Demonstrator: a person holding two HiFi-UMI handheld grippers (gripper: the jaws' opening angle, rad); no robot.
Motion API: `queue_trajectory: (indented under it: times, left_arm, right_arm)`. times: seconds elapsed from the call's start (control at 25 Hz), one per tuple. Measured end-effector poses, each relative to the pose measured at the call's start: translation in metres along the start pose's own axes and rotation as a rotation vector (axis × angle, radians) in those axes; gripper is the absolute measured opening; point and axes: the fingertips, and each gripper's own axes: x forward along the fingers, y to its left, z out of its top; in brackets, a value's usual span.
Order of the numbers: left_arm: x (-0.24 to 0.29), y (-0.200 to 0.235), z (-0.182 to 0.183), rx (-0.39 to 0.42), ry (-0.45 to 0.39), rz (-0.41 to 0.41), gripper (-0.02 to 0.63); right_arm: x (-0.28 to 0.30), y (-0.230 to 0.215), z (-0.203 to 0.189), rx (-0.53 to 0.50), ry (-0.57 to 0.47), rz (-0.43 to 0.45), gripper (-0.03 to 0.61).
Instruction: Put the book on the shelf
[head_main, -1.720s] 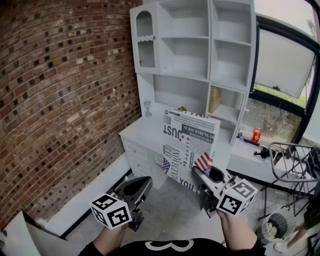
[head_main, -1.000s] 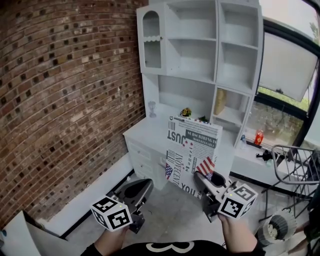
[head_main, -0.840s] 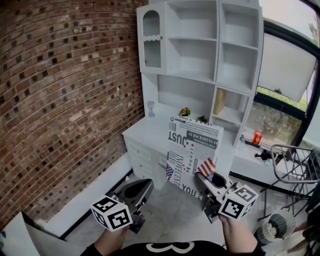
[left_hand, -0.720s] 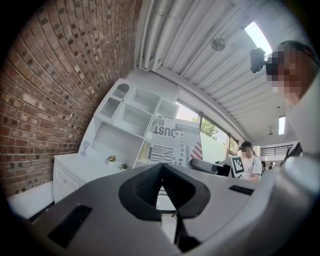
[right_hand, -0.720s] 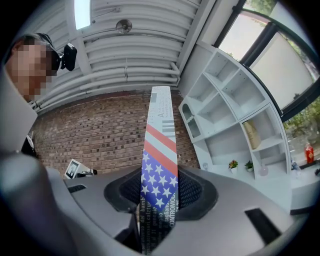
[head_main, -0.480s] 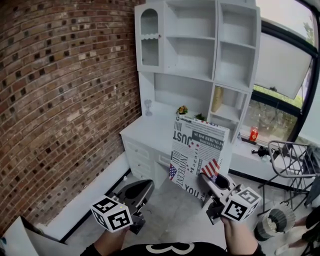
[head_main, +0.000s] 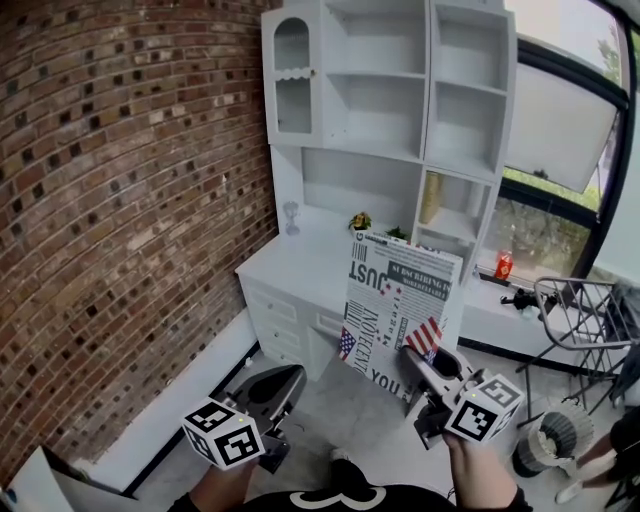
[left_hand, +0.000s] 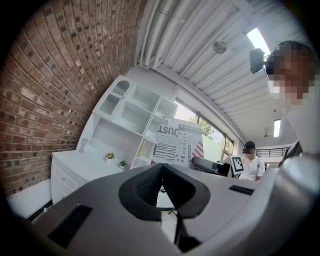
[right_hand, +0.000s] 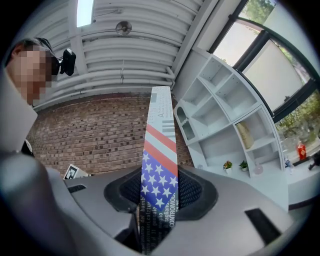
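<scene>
The right gripper (head_main: 424, 360) pinches the book (head_main: 398, 305) by its lower right corner, upright in the air on the near side of the white shelf unit (head_main: 400, 110). The left gripper (head_main: 272, 388) hangs low left, jaws pressed together on nothing. The book looks stiff, broad and hefty, so that corner hold may let it swing; a deeper bite would steady it.

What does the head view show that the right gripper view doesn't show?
Only the head view: the black-and-white newspaper-print book's front cover, the black wire rack and the grey floor. Only the right gripper view: the white ribbed ceiling with its light. Both: the right gripper clamped on that book, the white shelf unit, the red brick wall.
</scene>
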Motion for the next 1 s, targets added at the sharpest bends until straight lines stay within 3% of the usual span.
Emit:
queue_trajectory:
  times: [0.52,1.0]
  left_arm:
    - [0.049,0.075,0.01,0.003,-0.01,0.03,0.0]
    - [0.185,0.182,0.056,0.02,-0.01,-0.001,0.0]
  right_arm:
    - [0.075,-0.056,-0.004,0.009,-0.007,0.03,0.156]
    - [0.19,-0.176,0.037,-0.004,-0.049,0.017,0.156]
